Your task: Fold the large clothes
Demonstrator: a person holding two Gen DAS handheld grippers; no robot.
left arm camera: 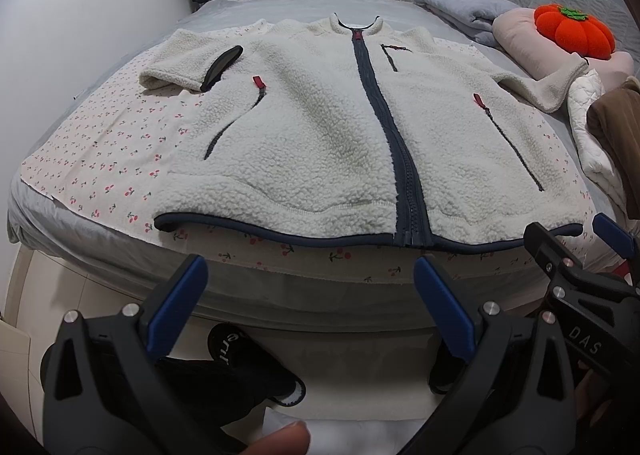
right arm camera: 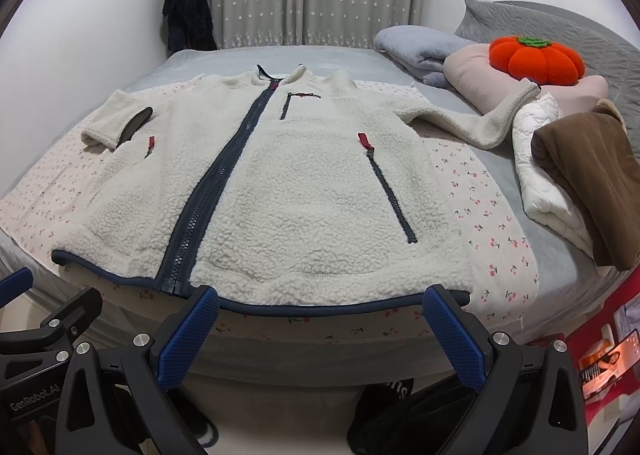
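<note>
Fleece jacket (left arm camera: pixel 320 127) is spread flat; left gripper (left arm camera: pixel 310 307) and right gripper (right arm camera: pixel 320 331) are held wide open, empty (thick pile could get bunched if only the hem (right arm camera: pixel 320 305) is pinched).

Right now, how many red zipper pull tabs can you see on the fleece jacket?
4. On the fleece jacket: collar pull tab, chest-pocket pull tab, right pocket pull tab, and left pocket pull tab. None appear hidden.
</note>
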